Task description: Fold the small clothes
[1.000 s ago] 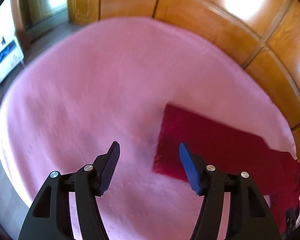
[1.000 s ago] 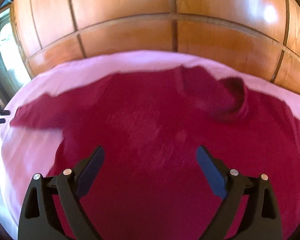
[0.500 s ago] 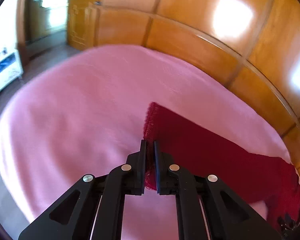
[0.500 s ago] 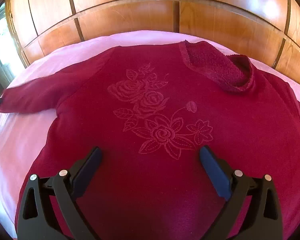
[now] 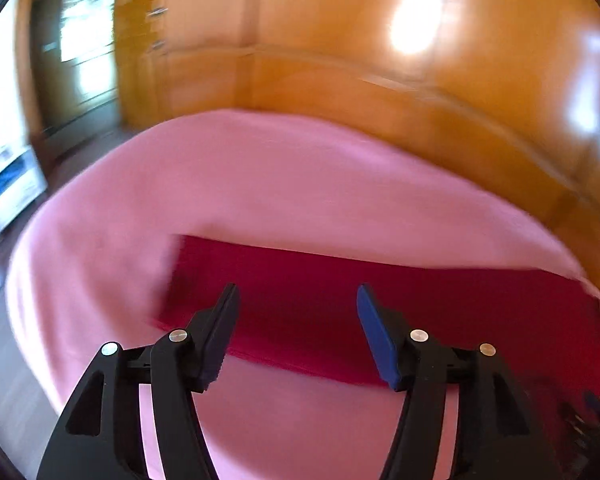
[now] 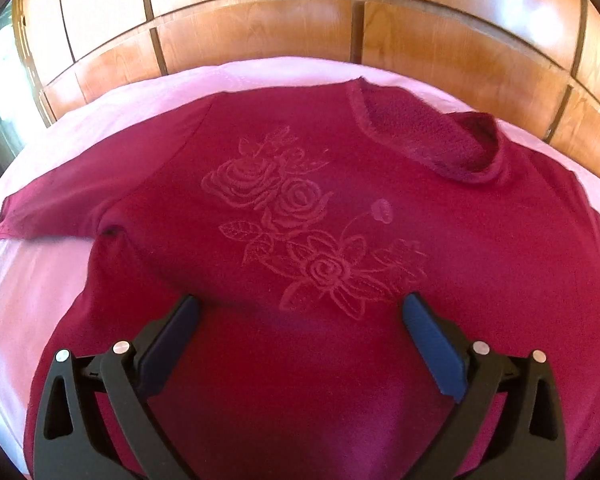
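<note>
While spread flat, front up, over the pink blanket (image 6: 24, 292), dark red sweater (image 6: 300, 208) with sleeve (image 5: 340, 300) stretched toward blanket's left edge, long axis crosswise before left gripper (image 5: 298, 320), just released, half open, empty, nearer. Right gripper (image 6: 300, 344) wide, empty, over hem.

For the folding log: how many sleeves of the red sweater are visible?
1 fully: the sleeve stretched out left of the red sweater on the pink blanket. The other sleeve runs past the right edge of the right wrist view.
</note>
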